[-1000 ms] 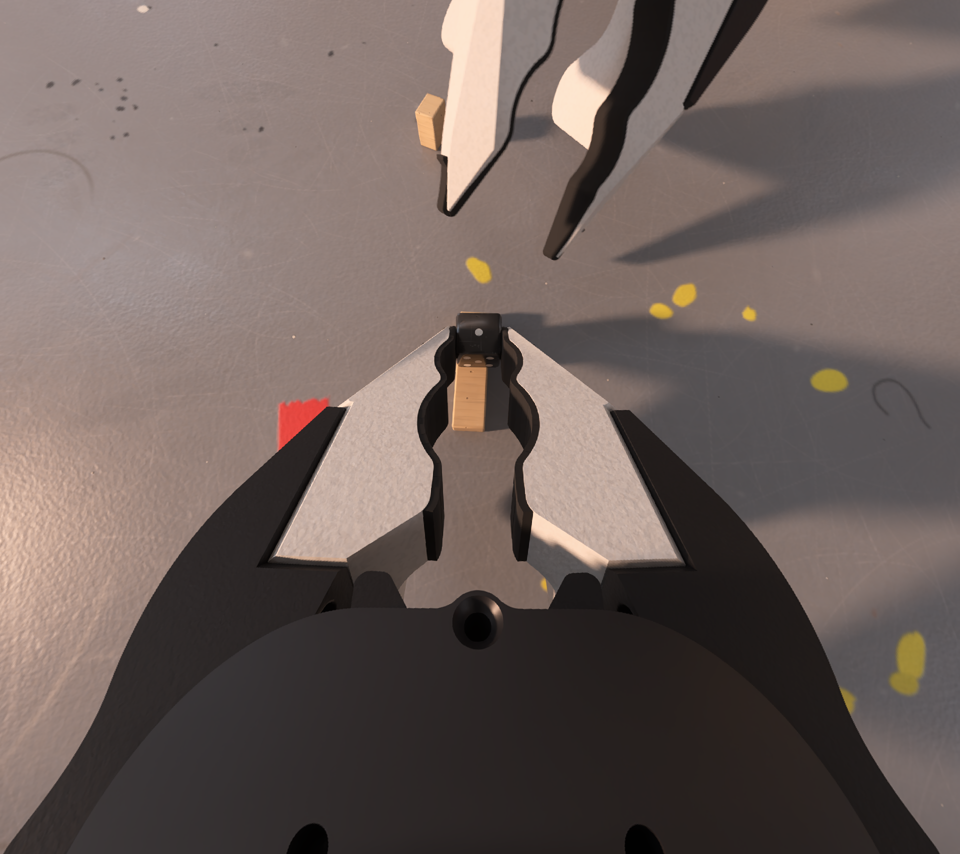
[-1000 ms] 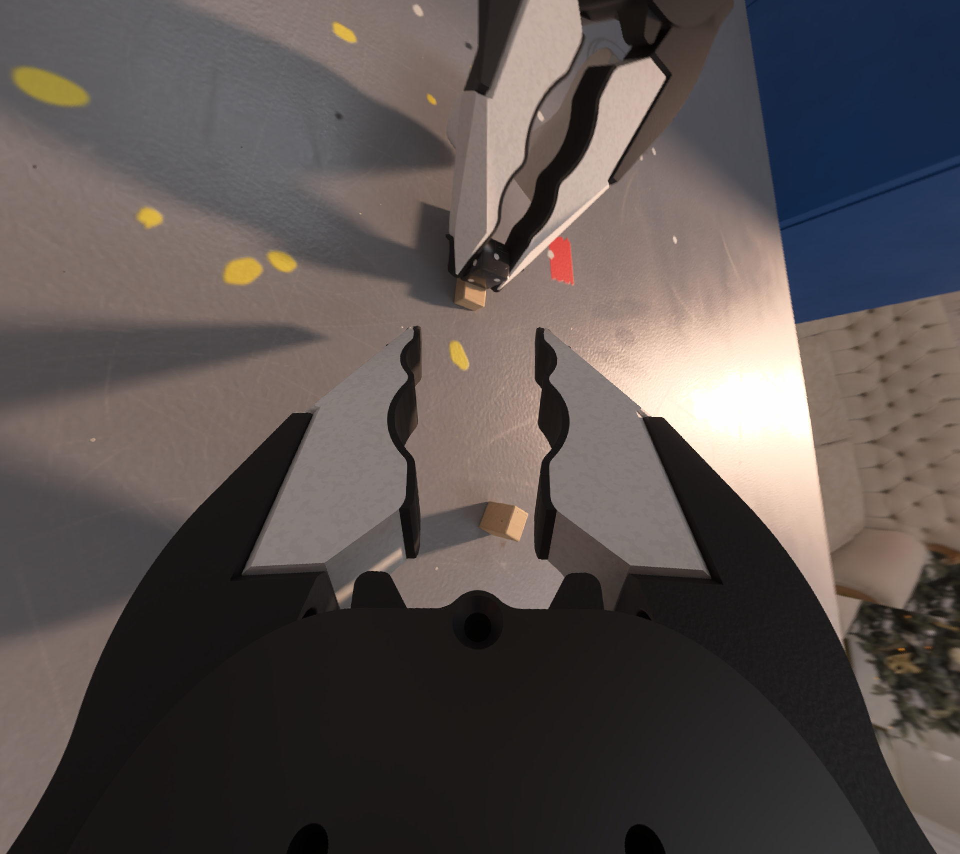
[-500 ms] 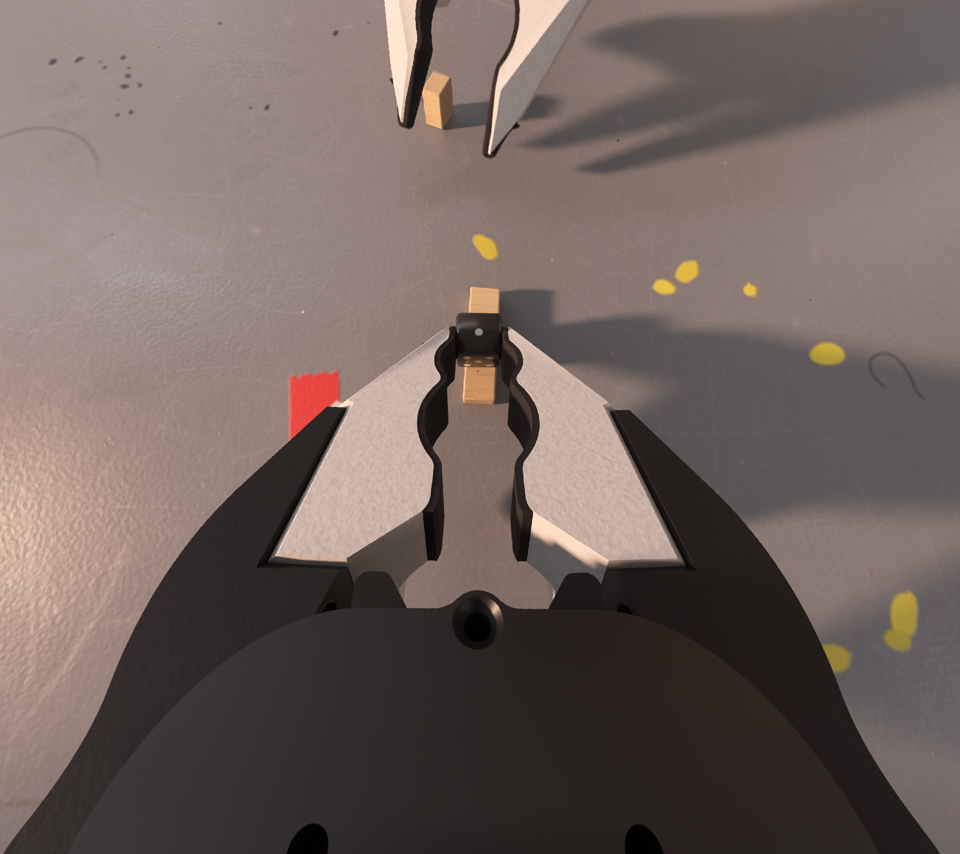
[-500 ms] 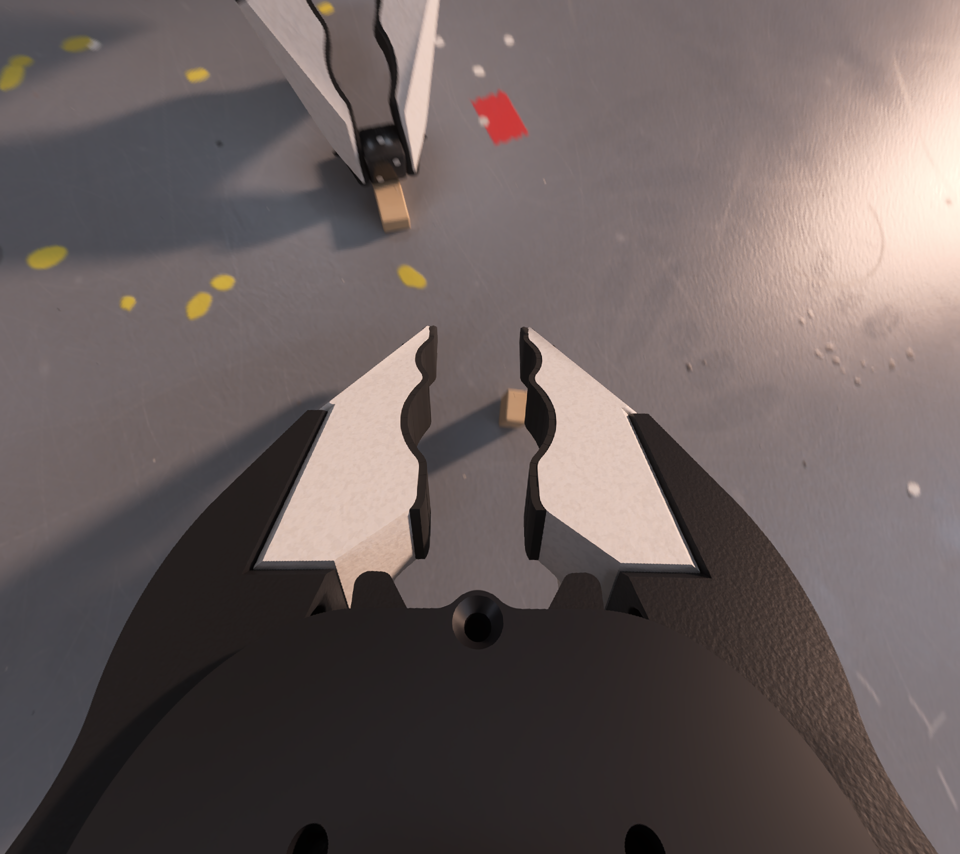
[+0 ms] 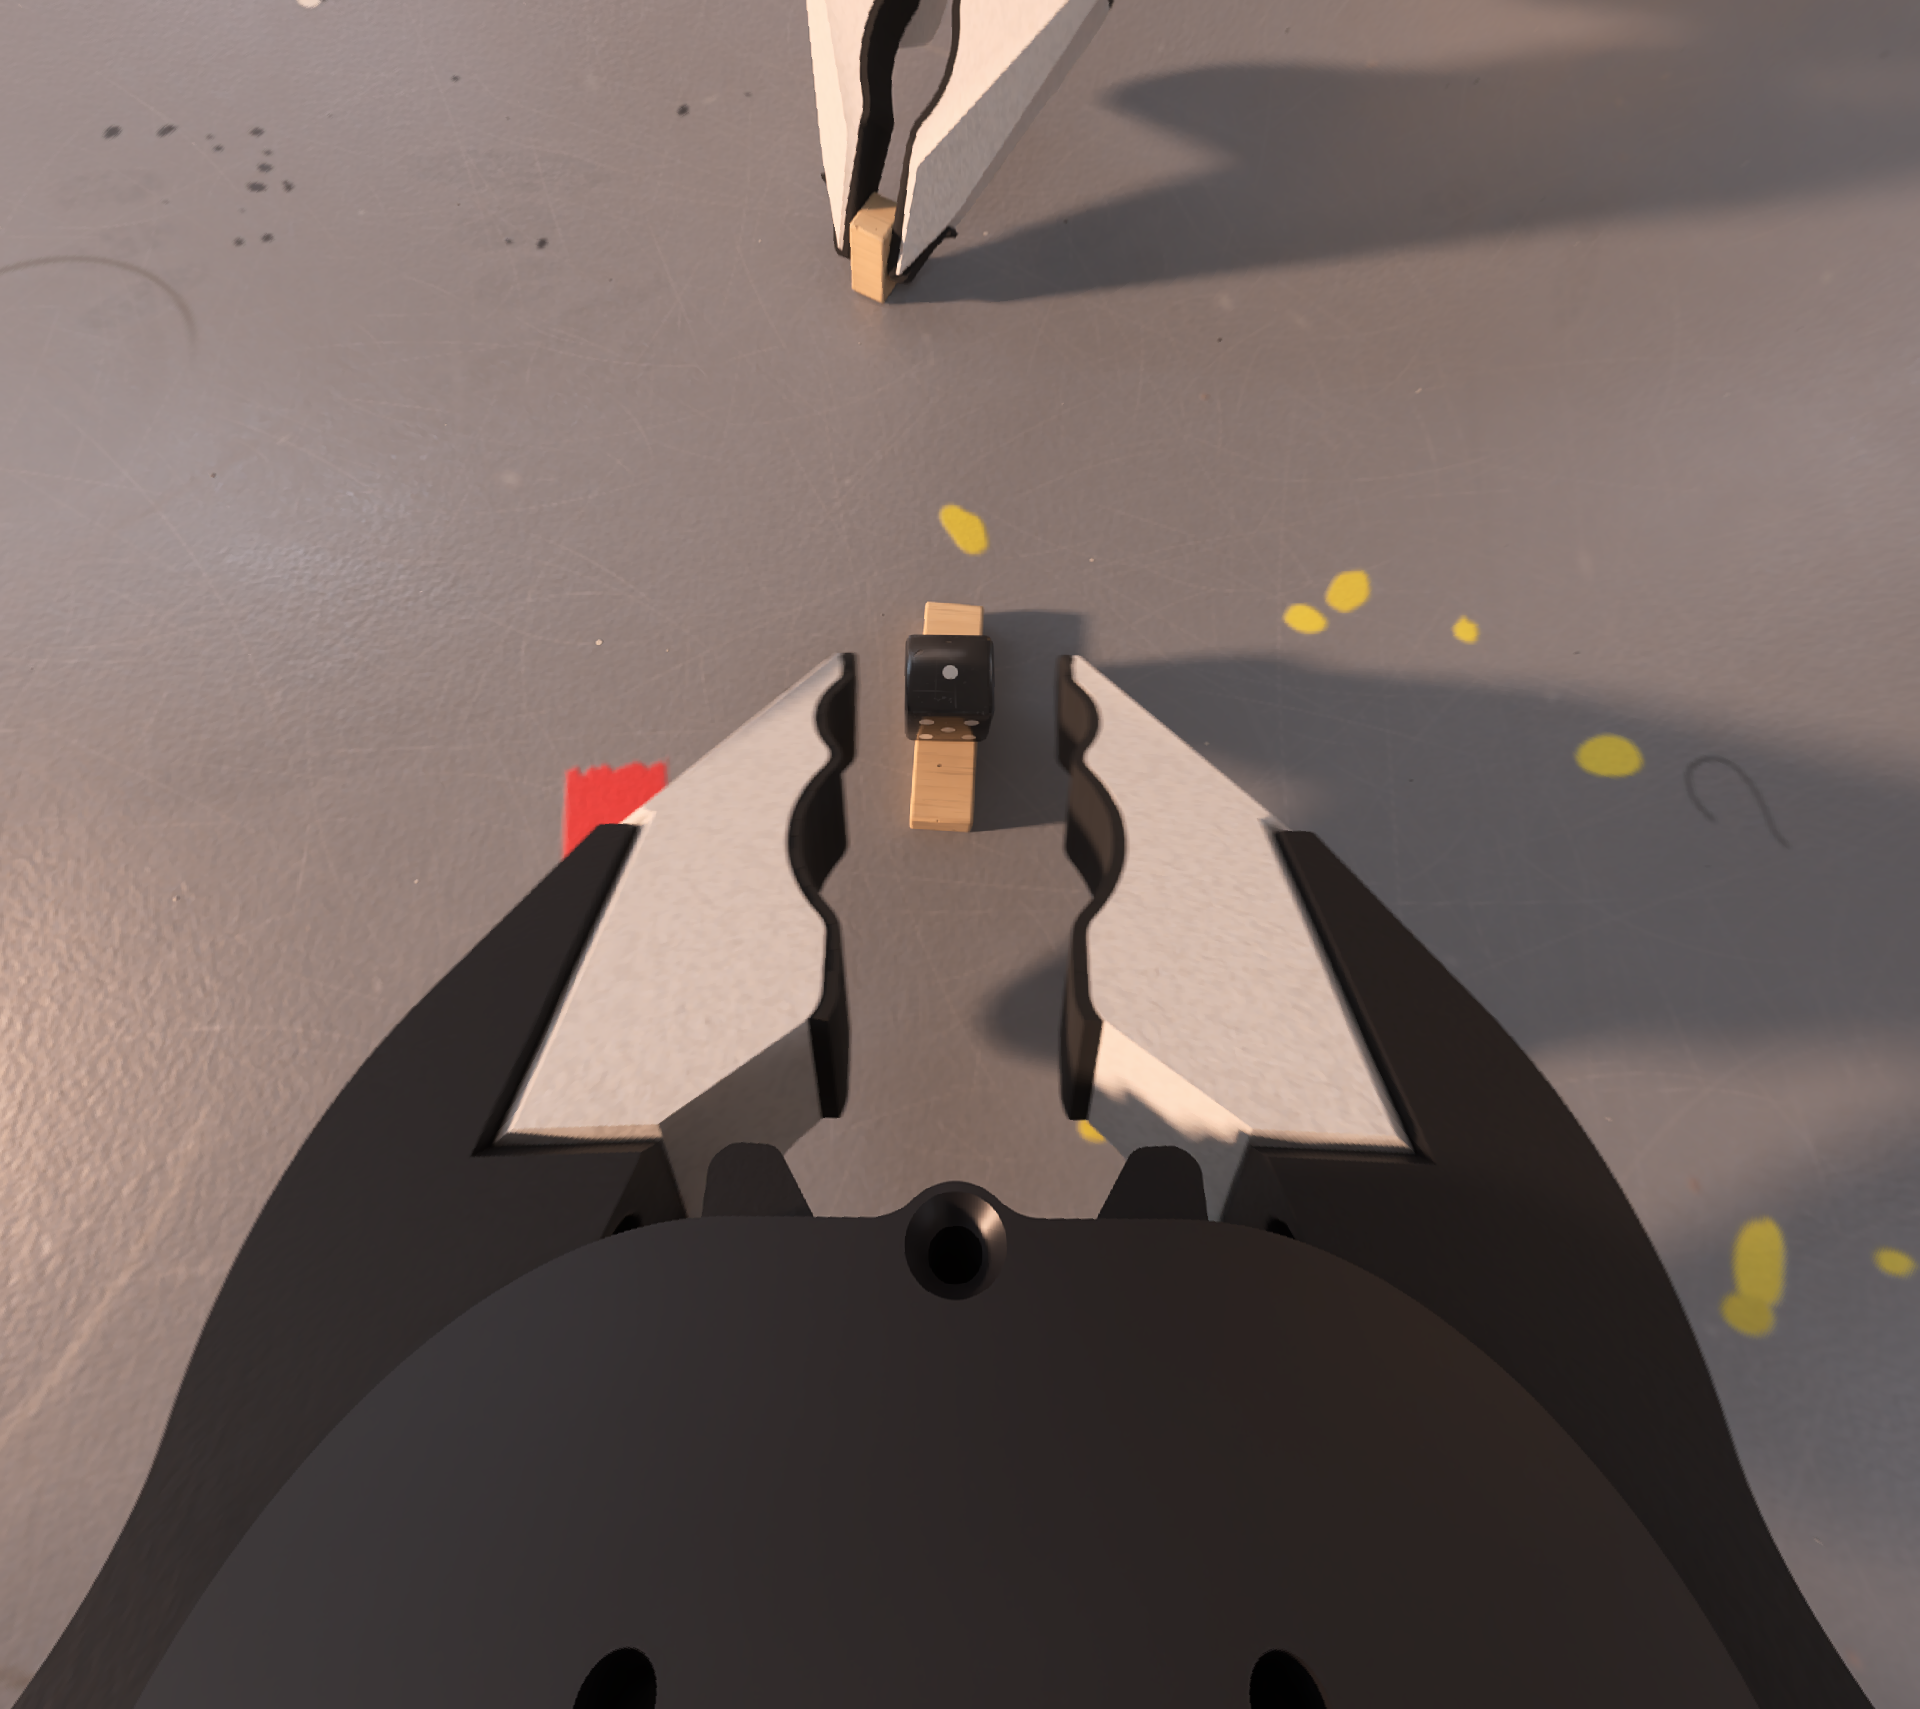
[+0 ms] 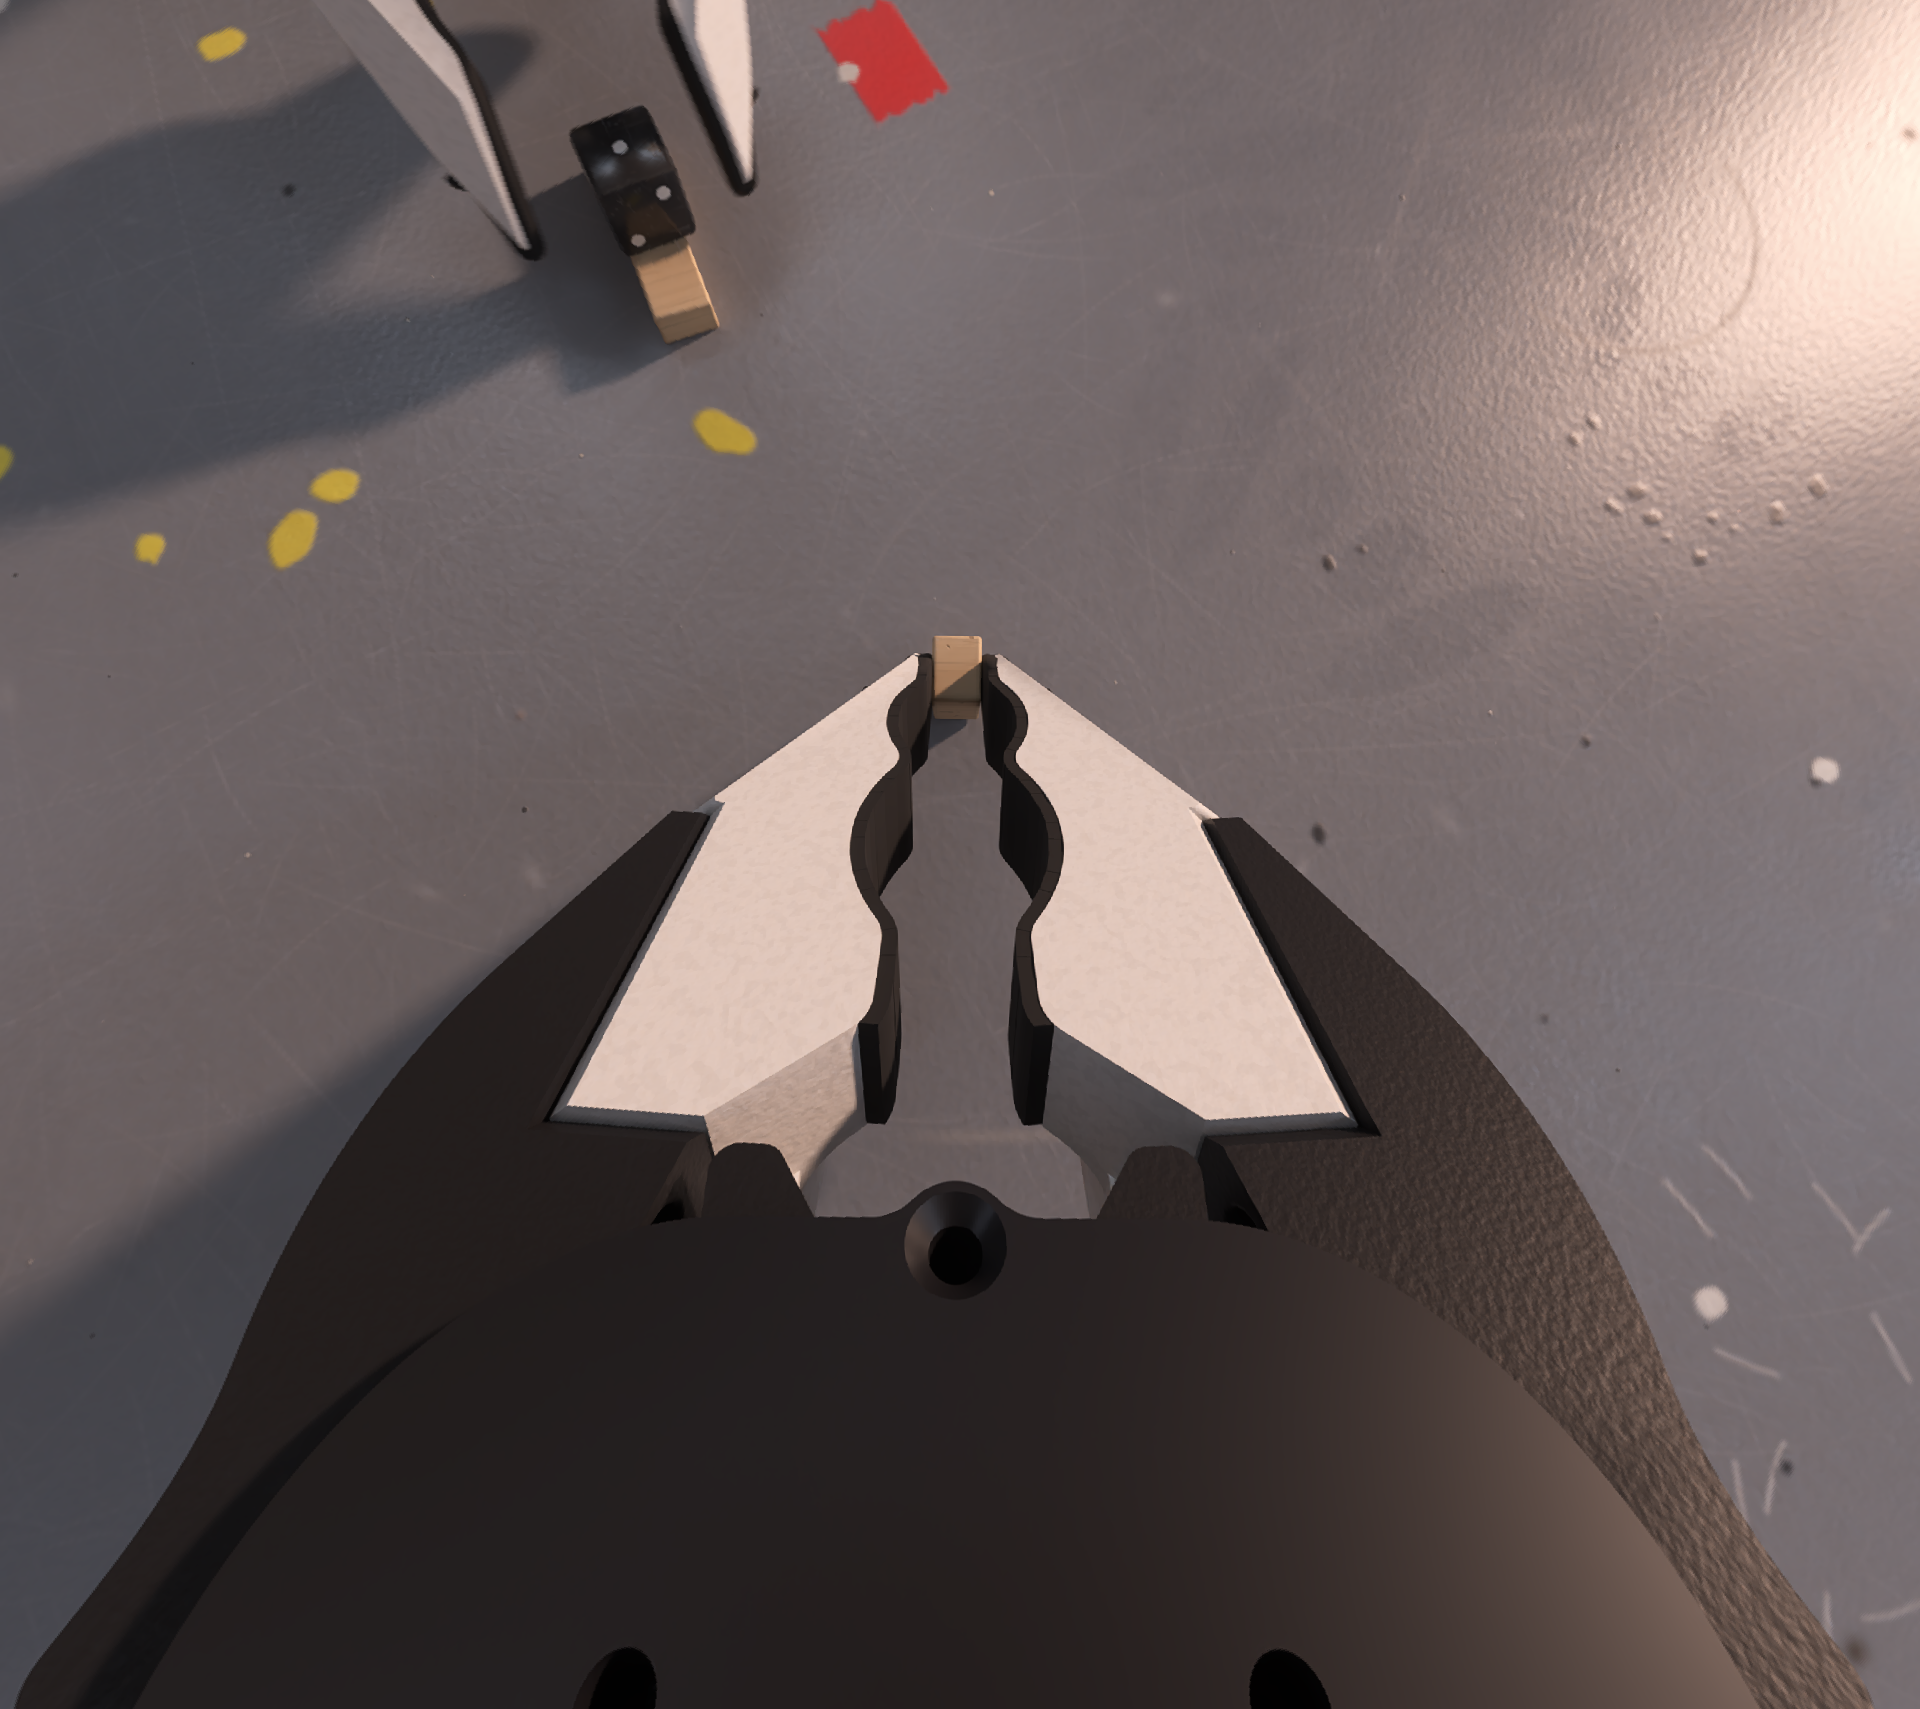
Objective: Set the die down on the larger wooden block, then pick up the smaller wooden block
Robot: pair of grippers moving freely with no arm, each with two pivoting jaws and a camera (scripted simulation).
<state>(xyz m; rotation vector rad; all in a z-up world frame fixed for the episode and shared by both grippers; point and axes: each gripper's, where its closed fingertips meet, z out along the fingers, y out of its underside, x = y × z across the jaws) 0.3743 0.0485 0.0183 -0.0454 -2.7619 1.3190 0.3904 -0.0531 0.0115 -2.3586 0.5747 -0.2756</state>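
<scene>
A black die with white pips rests on top of the larger wooden block, a long tan bar lying on the grey floor. My left gripper is open, its fingers on either side of the die and apart from it. The die and larger block also show in the right wrist view, between the left gripper's fingers. My right gripper is shut on the smaller wooden block at floor level. It shows in the left wrist view too, pinched by the right gripper.
A red tape patch lies left of my left gripper; it shows in the right wrist view. Yellow paint spots and white specks dot the grey floor. Long shadows fall to the right.
My left gripper opened and let go of the die, which now sits on the larger block. My right gripper moved over the smaller block and closed on it.
</scene>
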